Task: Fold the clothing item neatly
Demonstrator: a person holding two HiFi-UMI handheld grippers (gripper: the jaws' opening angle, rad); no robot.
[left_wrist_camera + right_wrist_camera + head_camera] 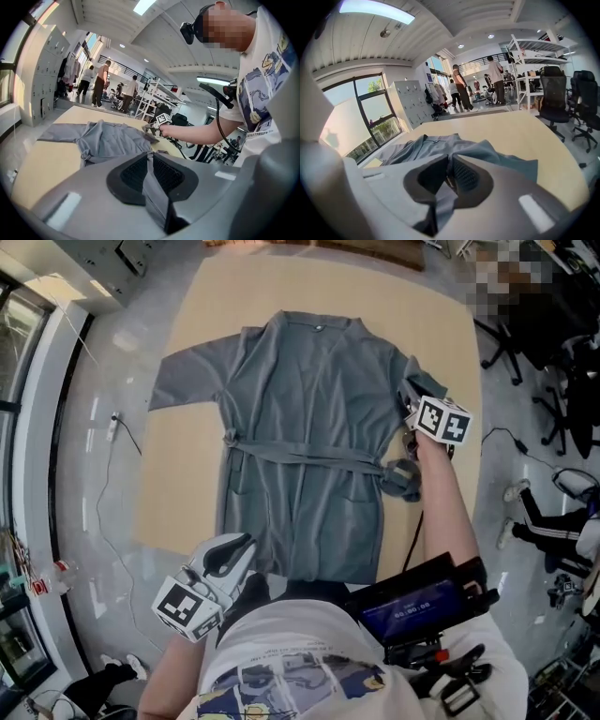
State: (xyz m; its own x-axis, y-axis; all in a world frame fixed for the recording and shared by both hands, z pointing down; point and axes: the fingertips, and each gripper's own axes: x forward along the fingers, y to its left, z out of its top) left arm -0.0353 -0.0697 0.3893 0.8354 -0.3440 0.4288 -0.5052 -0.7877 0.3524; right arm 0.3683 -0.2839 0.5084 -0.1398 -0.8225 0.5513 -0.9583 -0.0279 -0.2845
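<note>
Working a grey robe (300, 427) spread front up on the tan table (183, 493), collar at the far end, hem at the near edge, long axis straight away from the person. Holding it at two spots: right gripper (413, 397) pinched shut on cloth of the right sleeve (412, 371), bunched along the robe's right side; left gripper (236, 549) nipped shut on the hem at the near left corner. Judged next: carrying the right sleeve inward, leftward across the chest, a job for the right gripper as the nearer one. Left sleeve (183, 381) not yet folded, out flat with bare table around it. Tight on the right: table edge just beside the sleeve, chairs (562, 390) beyond. Belt (300, 454) across the waist, likely to drag.
</note>
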